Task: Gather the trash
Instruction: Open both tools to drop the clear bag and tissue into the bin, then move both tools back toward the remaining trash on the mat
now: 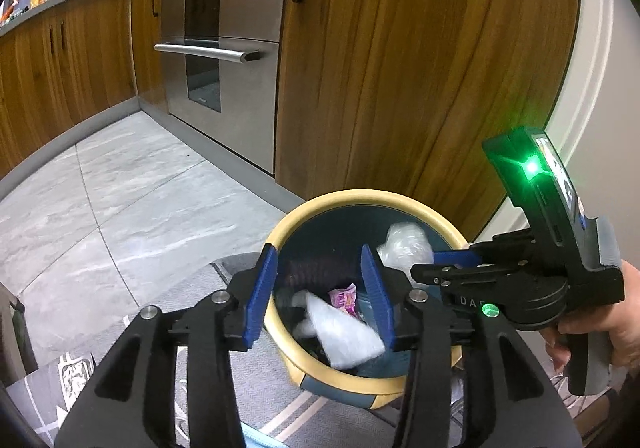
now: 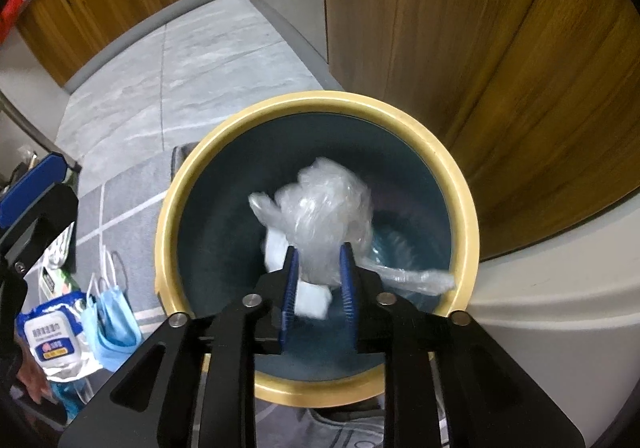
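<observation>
A round trash bin with a yellow rim [image 1: 316, 208] [image 2: 460, 184] stands on the floor by a wooden cabinet. My right gripper [image 2: 319, 254] is over the bin's mouth, shut on a crumpled clear plastic bag [image 2: 324, 208], which also shows in the left wrist view [image 1: 404, 244]. My left gripper [image 1: 320, 296] is open and empty above the bin's near rim. Inside the bin lie white tissue [image 1: 344, 336] and a pink wrapper [image 1: 343, 298]. The right gripper's body [image 1: 520, 276] shows at the right in the left wrist view.
A grey rug [image 2: 120, 208] lies under the bin. On it to the left are blue face masks [image 2: 114, 320] and a wet-wipes pack [image 2: 50, 336]. A steel oven [image 1: 224, 48] and wooden cabinets [image 1: 400, 68] stand behind, with grey floor tiles [image 1: 120, 188] to the left.
</observation>
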Demonstrator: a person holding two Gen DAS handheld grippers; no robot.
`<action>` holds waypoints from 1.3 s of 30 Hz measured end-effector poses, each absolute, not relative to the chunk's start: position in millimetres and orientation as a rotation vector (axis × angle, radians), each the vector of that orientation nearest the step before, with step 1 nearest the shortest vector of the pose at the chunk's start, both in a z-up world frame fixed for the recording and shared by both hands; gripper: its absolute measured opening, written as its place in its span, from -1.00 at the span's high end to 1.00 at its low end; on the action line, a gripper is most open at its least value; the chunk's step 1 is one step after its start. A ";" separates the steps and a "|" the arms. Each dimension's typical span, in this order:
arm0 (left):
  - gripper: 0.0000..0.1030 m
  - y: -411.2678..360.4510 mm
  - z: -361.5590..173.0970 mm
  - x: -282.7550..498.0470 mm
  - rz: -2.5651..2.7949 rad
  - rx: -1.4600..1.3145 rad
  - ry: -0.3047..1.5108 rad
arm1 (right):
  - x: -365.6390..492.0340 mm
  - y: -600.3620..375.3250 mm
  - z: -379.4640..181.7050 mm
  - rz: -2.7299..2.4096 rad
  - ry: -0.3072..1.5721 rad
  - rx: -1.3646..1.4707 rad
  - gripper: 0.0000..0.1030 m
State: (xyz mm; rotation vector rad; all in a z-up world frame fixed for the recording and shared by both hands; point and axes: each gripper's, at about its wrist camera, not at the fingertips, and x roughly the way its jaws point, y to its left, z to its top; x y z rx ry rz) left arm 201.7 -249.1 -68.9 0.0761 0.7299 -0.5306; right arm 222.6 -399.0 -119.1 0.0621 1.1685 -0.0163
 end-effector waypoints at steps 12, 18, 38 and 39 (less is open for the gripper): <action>-0.47 -225.0 -55.7 187.2 -0.475 0.063 0.709 | 216.4 -389.0 -101.9 -0.006 1.098 0.071 -0.63; -0.88 -202.1 -43.7 172.9 -0.402 0.058 0.681 | 206.6 -365.9 -88.2 0.062 1.052 0.019 -0.82; -0.89 -105.6 -6.6 106.3 -0.284 0.097 0.685 | 177.3 -331.6 -50.7 0.092 0.939 0.033 -0.86; -0.89 -100.1 -2.4 102.8 -0.277 0.092 0.680 | 176.4 -329.6 -49.2 0.090 0.933 0.027 -0.86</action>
